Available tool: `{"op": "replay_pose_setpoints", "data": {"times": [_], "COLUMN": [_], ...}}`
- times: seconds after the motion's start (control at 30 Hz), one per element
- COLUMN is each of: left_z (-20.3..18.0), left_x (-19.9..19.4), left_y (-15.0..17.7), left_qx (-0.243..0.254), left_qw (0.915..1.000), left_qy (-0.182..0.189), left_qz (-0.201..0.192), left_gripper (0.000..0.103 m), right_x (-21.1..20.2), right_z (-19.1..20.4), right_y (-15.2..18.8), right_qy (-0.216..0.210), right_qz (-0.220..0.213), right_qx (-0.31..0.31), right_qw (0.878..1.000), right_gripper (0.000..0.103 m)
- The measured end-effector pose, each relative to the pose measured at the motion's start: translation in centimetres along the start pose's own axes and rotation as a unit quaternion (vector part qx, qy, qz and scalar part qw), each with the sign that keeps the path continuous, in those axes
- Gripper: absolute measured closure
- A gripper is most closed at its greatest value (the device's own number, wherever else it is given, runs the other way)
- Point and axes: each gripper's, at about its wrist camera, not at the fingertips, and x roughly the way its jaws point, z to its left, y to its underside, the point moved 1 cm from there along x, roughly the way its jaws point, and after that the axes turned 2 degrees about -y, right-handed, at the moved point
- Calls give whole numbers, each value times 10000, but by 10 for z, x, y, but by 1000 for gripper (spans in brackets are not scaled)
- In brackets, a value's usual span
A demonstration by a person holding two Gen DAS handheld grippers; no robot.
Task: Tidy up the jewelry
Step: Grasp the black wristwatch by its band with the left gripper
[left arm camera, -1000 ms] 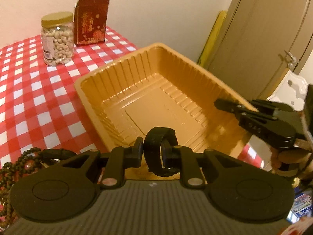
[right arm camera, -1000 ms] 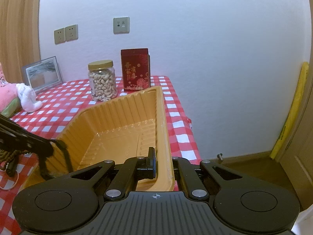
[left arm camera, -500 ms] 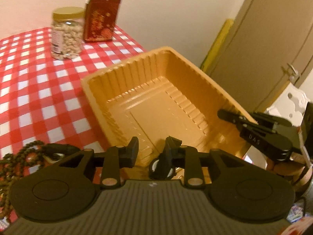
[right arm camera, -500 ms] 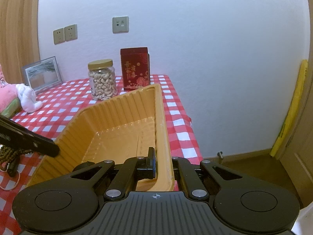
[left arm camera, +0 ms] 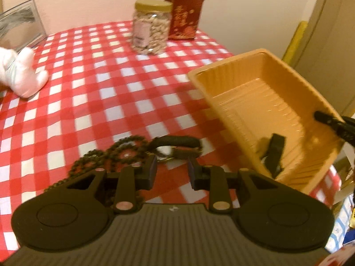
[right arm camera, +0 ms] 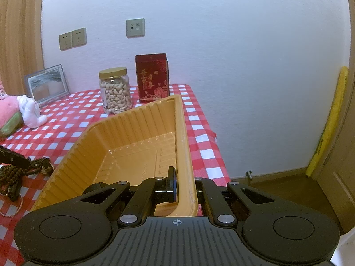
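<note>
We have swung our left gripper [left arm camera: 170, 171], jaws just opened and empty, from the orange tray [left arm camera: 224, 75] to the beaded necklace [left arm camera: 115, 153]; the black ring [left arm camera: 274, 155] lies inside the tray. Our right gripper [right arm camera: 185, 188] pinches the tray's rim. Next, grasp the beads.

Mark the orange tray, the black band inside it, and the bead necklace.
orange tray [left arm camera: 224, 71]: left wrist view, far rim.
black band [left arm camera: 274, 153]: left wrist view, middle of the strap.
bead necklace [left arm camera: 124, 148]: left wrist view, looped beads on the cloth.
</note>
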Motion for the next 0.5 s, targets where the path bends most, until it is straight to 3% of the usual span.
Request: {"op": "replay_pose_setpoints", "data": {"times": [0.13, 0.23, 0.37, 0.5], "left_z": [2, -5, -15, -20], "left_x": [5, 9, 13, 20], "left_y": [2, 0, -9, -23], "left_qx": [-115, -159, -234, -313], "left_qw": [9998, 9997, 9997, 9992], "left_qy": [138, 192, 28, -104], "left_qz": [71, 62, -97, -206], "left_gripper": [76, 68, 50, 41], "right_x": [0, 1, 0, 1], "right_z": [0, -2, -2, -1], "right_y": [0, 0, 1, 1], "right_qy": [5, 15, 33, 36], "right_qz": [8, 23, 35, 44], "right_qx": [0, 22, 41, 36], "right_qw": [10000, 10000, 10000, 10000], "right_gripper": [100, 100, 100, 100]}}
